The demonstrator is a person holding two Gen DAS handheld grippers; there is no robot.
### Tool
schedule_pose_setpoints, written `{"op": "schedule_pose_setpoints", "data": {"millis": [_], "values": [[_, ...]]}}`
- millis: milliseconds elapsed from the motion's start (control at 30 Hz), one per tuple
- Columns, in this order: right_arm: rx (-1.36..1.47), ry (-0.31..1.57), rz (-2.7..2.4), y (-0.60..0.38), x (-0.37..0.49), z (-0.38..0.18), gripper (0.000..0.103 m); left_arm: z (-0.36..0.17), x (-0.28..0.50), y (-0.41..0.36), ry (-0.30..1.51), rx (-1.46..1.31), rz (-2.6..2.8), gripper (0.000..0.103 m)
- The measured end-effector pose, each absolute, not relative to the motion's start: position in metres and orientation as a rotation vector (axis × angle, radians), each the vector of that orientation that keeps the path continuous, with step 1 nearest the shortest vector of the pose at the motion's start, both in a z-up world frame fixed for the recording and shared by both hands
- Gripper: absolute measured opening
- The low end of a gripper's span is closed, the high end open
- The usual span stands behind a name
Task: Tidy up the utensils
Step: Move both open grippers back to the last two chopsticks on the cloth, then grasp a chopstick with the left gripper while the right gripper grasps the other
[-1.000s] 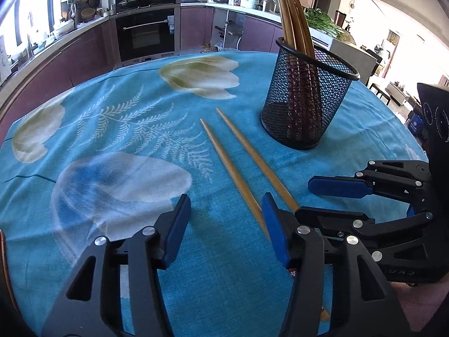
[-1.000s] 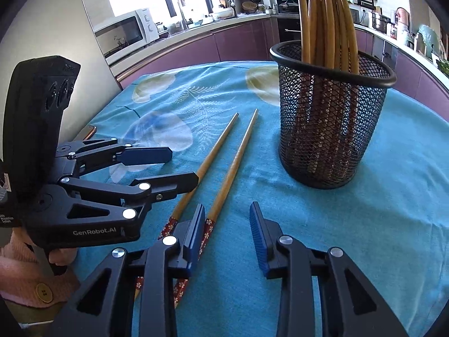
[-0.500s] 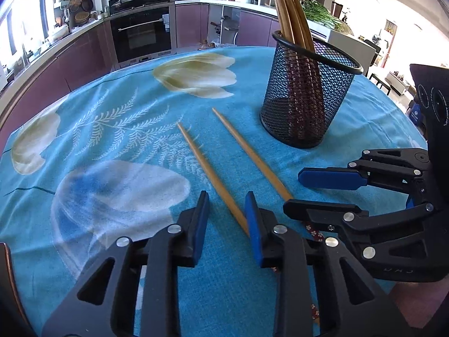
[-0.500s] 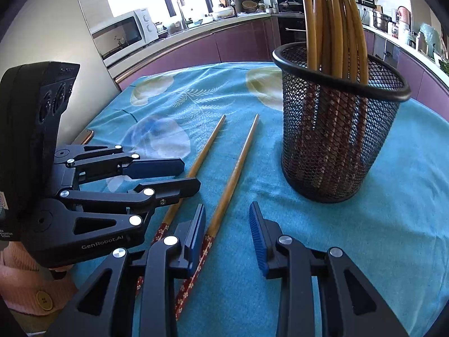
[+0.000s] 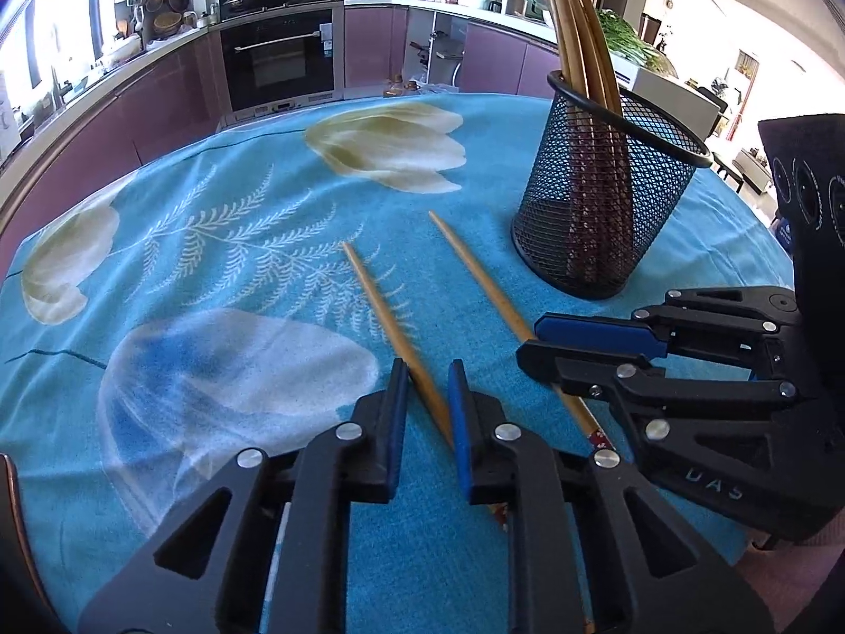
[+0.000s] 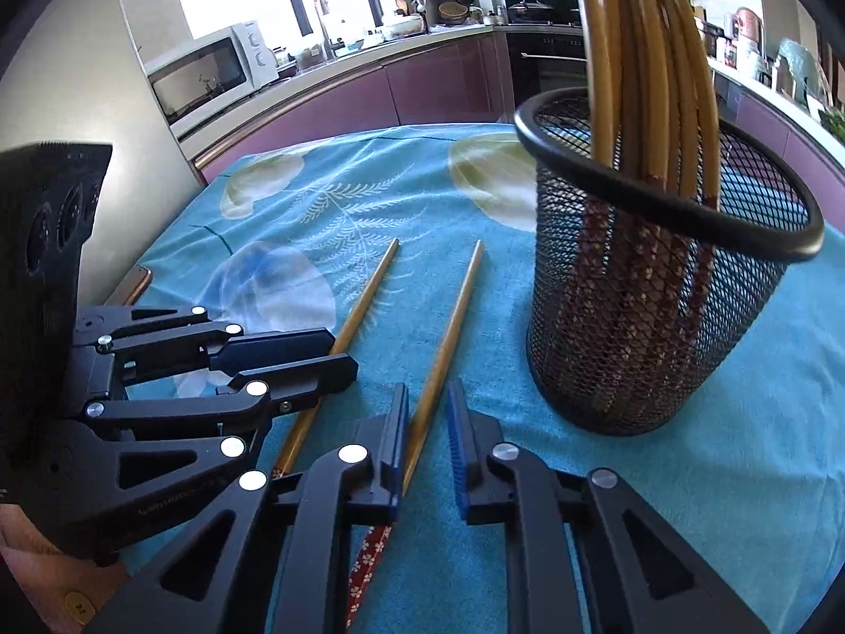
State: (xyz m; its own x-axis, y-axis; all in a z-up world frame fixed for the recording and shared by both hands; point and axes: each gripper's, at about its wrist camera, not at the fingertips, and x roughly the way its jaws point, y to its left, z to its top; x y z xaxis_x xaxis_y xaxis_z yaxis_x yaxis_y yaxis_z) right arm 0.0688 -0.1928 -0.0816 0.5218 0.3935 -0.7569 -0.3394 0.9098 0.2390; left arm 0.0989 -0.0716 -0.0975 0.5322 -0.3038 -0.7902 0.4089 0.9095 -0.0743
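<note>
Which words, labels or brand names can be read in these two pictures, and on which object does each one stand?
"UAS": pale raised letters, only partly legible, on the black plastic body of the right tongs in the left wrist view.
Pale lettering on the black plastic body of the left tongs in the right wrist view: too blurred to read.
White label on the black built-in oven door: too small to read.
White microwave oven: no readable text.

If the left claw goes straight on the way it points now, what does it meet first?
Probably the tablecloth: the left claw, closing on a chopstick, points down at the cloth. The basket stands off to its right.
</note>
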Motion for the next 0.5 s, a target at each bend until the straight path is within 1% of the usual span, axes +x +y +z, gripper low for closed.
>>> {"op": "schedule_pose_setpoints", "data": {"millis": [167, 300, 500], "values": [[0.136, 0.929, 0.444, -0.201, 0.066, -0.083, 0.006, -0.097, 0.098, -0.068, 0.918, 0.094, -0.415, 0.011], [0.182, 0.927, 0.46, -0.205, 0.061, -0.082, 0.006, -0.097, 0.096, -0.066, 0.92, 0.081, -0.413, 0.008], [0.15, 0.932, 0.498, -0.2, 0.055, -0.079, 0.006, -0.097, 0.09, -0.068, 0.919, 0.088, -0.42, 0.007]]}}
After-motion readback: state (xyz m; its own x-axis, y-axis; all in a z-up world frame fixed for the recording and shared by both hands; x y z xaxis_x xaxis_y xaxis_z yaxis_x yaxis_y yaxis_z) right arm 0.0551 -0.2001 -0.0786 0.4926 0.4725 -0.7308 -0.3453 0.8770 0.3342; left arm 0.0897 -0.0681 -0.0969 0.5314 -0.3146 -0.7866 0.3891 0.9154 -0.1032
